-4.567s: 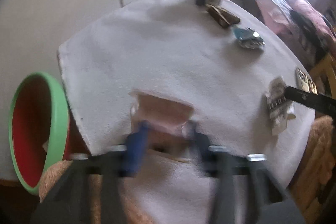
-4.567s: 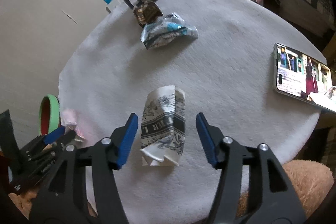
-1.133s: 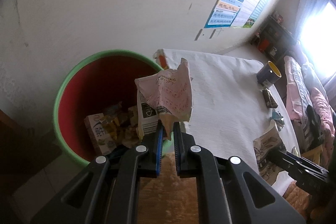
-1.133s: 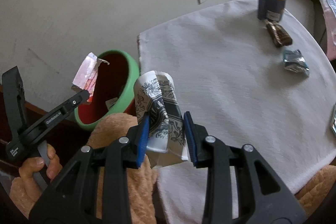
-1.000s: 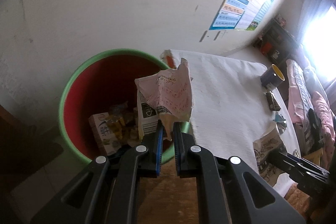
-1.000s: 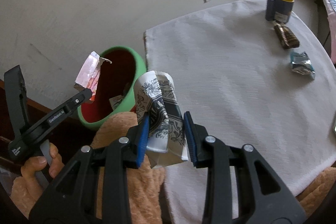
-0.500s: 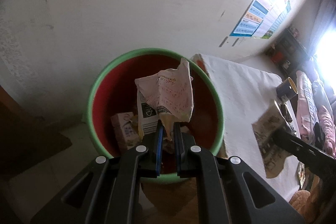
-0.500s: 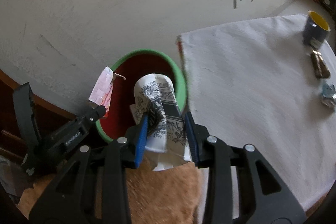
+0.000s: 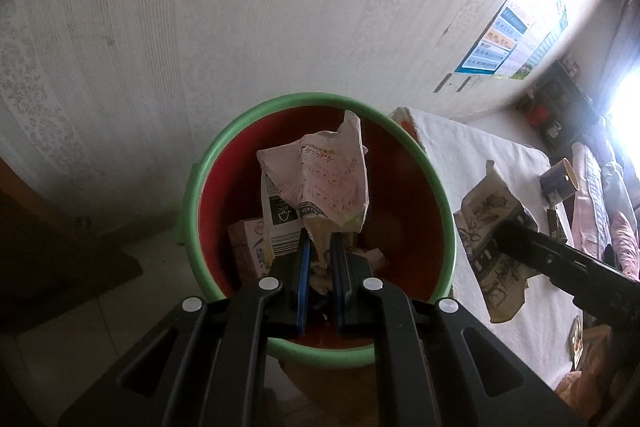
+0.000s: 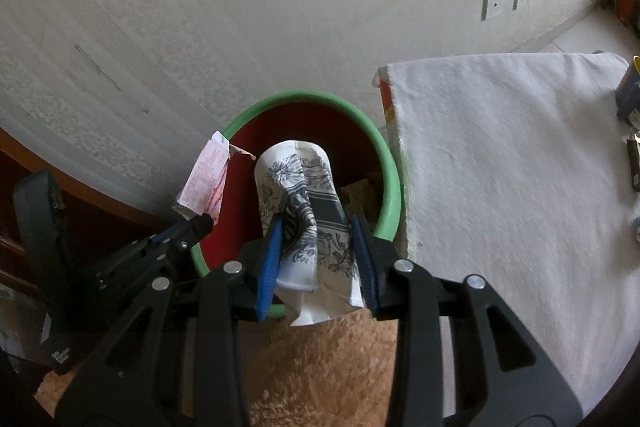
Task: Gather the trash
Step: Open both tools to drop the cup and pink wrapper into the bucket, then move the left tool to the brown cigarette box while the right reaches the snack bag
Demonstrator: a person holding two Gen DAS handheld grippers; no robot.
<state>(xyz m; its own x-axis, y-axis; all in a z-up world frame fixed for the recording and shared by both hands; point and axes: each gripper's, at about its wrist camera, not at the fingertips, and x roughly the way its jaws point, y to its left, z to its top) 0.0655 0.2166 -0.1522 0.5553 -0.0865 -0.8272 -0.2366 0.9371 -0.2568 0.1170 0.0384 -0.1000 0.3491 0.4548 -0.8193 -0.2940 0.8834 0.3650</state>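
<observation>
My left hand-held gripper is pinched nearly closed on the bottom edge of a light, limp pink wrapper over the green-rimmed bin just ahead, while my right hand-held gripper clamps a crushed, springy paper cup by its middle above the bin's near rim.

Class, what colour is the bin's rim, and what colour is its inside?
Green rim on the bin, red inside; clearest in the left wrist view.
</observation>
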